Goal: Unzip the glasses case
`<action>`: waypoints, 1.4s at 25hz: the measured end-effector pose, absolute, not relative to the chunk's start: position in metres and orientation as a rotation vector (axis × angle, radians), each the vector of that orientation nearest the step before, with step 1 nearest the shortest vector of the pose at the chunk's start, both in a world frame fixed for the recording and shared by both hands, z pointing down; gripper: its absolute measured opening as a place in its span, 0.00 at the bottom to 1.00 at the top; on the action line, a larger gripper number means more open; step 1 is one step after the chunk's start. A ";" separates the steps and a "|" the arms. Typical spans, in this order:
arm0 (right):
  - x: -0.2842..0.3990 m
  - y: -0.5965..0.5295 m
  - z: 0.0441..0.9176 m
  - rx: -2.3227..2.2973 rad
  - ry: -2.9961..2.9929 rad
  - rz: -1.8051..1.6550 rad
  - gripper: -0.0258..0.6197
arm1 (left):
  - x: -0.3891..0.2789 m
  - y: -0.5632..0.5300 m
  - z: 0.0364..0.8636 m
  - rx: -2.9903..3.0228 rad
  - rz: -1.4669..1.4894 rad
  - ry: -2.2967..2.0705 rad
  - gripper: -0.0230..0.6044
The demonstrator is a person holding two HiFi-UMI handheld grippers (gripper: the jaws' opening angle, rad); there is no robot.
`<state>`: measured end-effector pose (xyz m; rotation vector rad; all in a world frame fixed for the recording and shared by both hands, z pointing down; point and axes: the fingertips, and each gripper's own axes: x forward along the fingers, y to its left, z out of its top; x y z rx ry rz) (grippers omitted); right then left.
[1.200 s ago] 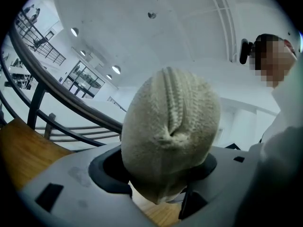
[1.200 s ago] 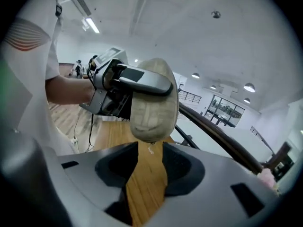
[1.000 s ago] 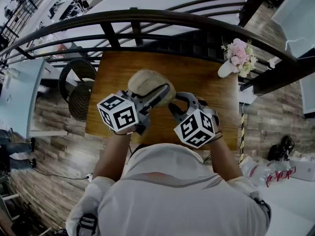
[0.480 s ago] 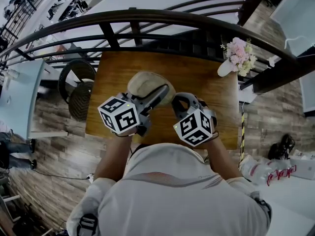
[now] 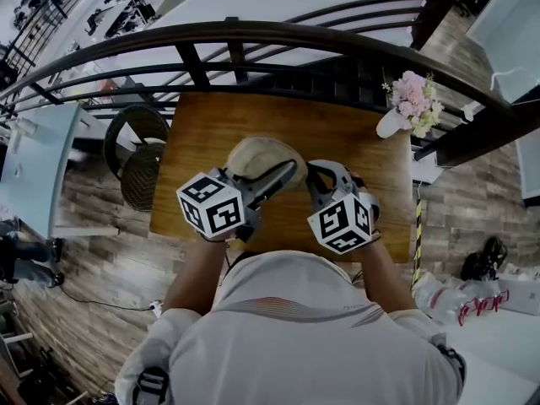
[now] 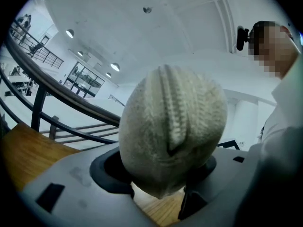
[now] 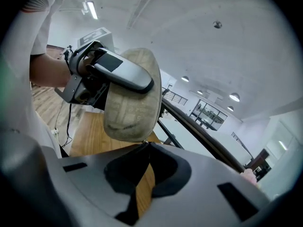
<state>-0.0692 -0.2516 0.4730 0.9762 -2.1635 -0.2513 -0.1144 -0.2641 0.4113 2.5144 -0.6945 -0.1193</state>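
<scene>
Wooden table (image 5: 202, 125) below, apparently not touched. Beige woven glasses case (image 6: 173, 126) lifted over it, clamped across its width in left gripper (image 6: 158, 176), jaws wide. Probably light, stiff shell under rough cloth (hardly slippery). Right gripper (image 7: 142, 148) fully closed, tips against the case end; zip pull impossible to make out. Zip seam (image 6: 173, 103) not yet open.

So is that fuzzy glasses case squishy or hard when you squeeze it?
Probably hard: the glasses case shows no dent where the left gripper clamps it. Its woven cloth skin looks rough, so it likely won't slip. With such curved sides, it might rock if pushed on the table.
</scene>
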 end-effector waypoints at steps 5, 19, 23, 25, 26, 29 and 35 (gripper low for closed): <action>-0.068 -0.253 0.471 0.953 -2.123 -0.373 0.12 | -0.106 -0.255 0.420 2.591 0.050 -0.629 0.49; -0.081 -0.238 0.464 0.875 -2.119 -0.543 0.12 | -0.091 -0.220 0.468 2.607 0.509 -0.391 0.49; -0.085 -0.238 0.456 0.891 -2.118 -0.595 0.12 | -0.086 -0.210 0.499 2.638 0.732 -0.373 0.49; -0.086 -0.239 0.452 0.885 -2.102 -0.640 0.12 | -0.084 -0.208 0.511 2.634 0.795 -0.372 0.49; -0.086 -0.239 0.451 0.874 -2.089 -0.666 0.12 | -0.084 -0.207 0.515 2.629 0.816 -0.372 0.49; -0.088 -0.236 0.453 0.820 -2.037 -0.741 0.12 | -0.086 -0.206 0.530 2.631 0.939 -0.384 0.49; -0.092 -0.228 0.462 0.687 -1.942 -0.868 0.12 | -0.092 -0.208 0.555 2.654 1.197 -0.409 0.49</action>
